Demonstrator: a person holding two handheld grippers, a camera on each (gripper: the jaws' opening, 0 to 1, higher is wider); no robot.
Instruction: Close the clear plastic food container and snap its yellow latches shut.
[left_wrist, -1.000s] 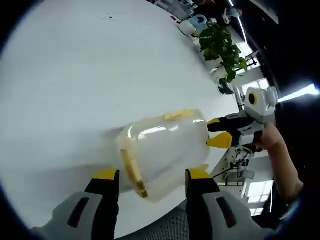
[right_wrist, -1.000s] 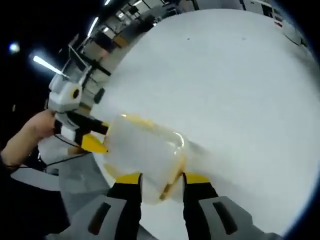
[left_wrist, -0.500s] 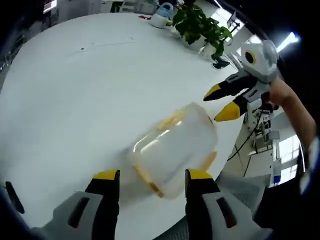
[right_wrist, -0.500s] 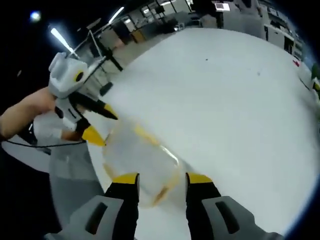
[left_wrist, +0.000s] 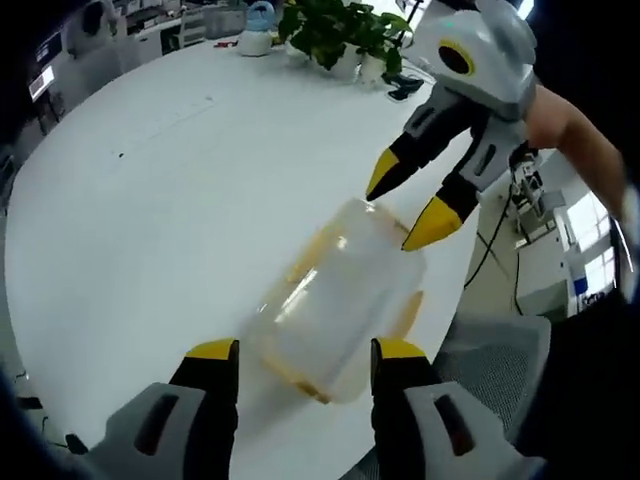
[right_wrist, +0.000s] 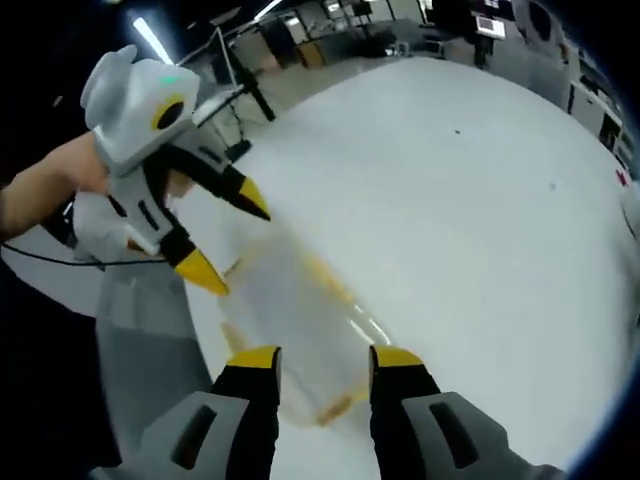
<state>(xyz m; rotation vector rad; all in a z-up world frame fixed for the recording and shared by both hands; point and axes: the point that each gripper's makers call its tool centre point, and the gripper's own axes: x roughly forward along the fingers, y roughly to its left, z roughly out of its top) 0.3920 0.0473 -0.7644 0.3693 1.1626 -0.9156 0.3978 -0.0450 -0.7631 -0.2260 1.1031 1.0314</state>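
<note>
Since a second ago: while the container (left_wrist: 335, 300) lies on the white table (left_wrist: 150, 220) as it did, the right gripper (left_wrist: 405, 205), whose tips then lay along the container's far end, now points down at that end from above, and in the right gripper view the left gripper (right_wrist: 225, 235) has likewise drawn up above its end
Left gripper fingers: yellow-tipped fingers (left_wrist: 212, 352) well apart, the container's near end lying between them; contact cannot be told
Right gripper fingers: spread apart too, holding nothing; one yellow tip (left_wrist: 432, 224) sits at the container's far rim, whether touching cannot be told
Container: clear plastic, lying near the table edge (left_wrist: 455, 290), blurred in the right gripper view (right_wrist: 295, 320)
Latches: yellow strips (left_wrist: 300, 265) along the sides; whether snapped shut cannot be told
Beyond: a potted plant (left_wrist: 335, 30) at the table's far side
</note>
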